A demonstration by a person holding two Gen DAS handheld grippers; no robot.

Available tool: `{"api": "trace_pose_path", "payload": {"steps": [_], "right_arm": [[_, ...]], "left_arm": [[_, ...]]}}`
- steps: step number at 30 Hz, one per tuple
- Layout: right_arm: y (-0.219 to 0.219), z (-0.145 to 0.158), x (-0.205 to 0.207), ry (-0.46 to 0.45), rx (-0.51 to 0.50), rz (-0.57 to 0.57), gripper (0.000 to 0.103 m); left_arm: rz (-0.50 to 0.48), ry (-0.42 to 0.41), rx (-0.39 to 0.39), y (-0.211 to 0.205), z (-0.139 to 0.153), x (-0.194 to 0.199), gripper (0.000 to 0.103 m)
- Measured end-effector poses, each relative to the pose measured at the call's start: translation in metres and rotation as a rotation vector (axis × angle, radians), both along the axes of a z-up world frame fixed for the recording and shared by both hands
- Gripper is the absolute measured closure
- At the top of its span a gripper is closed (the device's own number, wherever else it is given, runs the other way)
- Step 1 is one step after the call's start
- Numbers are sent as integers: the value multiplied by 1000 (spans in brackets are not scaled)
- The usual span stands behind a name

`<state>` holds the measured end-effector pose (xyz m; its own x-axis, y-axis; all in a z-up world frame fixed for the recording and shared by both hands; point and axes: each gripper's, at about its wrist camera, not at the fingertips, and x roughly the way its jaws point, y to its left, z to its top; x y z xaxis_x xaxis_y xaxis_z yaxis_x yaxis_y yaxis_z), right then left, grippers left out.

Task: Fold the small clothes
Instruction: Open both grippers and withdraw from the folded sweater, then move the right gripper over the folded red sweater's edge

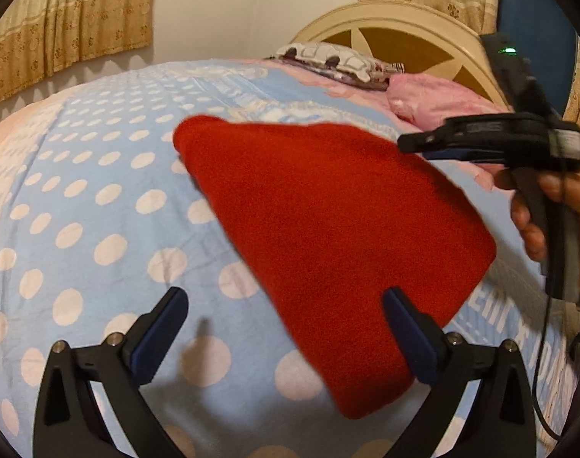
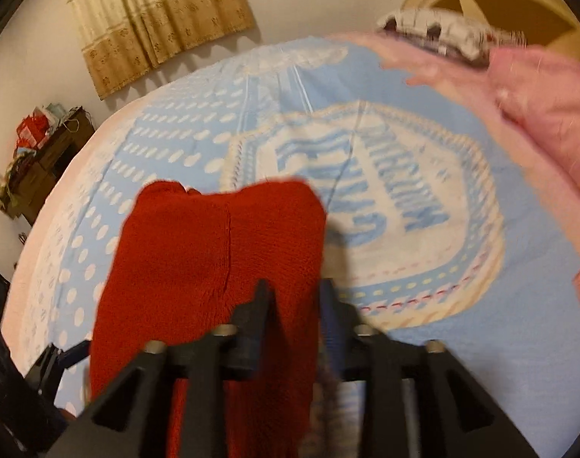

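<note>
This is a home bedroom. A bed fills both views, covered by a blue polka-dot bedspread [image 1: 99,198], with a cream arched headboard [image 1: 400,38], a patterned pillow [image 1: 339,63] and a pink blanket [image 1: 435,101] at its head. Beige patterned curtains [image 1: 72,19] hang on the plain wall, and a cluttered dark wooden cabinet [image 2: 42,164] stands beside the bed.

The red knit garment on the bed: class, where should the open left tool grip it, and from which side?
Grip the red knit garment at its near rounded corner, coming in low from the left tool side; that corner lies flat between the open fingers, over the bedspread.
</note>
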<state>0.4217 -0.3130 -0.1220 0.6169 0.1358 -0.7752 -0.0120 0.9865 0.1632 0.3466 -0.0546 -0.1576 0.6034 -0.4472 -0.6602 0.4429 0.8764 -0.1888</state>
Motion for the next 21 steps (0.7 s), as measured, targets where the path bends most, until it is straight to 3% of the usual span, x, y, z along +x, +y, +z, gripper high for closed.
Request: {"api": "trace_pose_path", "payload": {"steps": [1,4,6,8,10,12,14,18,21], "right_arm": [[3,8,-7,-22,-4,14,34],[13,30,-37,-109,42,98,34],[25,33,-51,-133,84,179,34],[35,27,-55,-121,144,262,34],[44,14,-53,-90,144,302,34],[46,-7,-45,-25,68,226,34],[33,-29,-39,67,93,162,33],[12,-43,-43,65,117,116,33],[8,-31,-54,38,117,83,33]], "left_arm": [[11,-14,-20,4,5,0,0],[83,-38,-64,15,22,9,0],[126,-42,-45,17,25,22,0],[194,-43,19,17,23,38,0],[214,-9,21,18,13,51,0],[200,40,-7,20,1,57,0],[177,52,-25,18,-6,52,0],[165,32,-10,14,-4,37,0],[174,21,-20,21,5,22,0]]}}
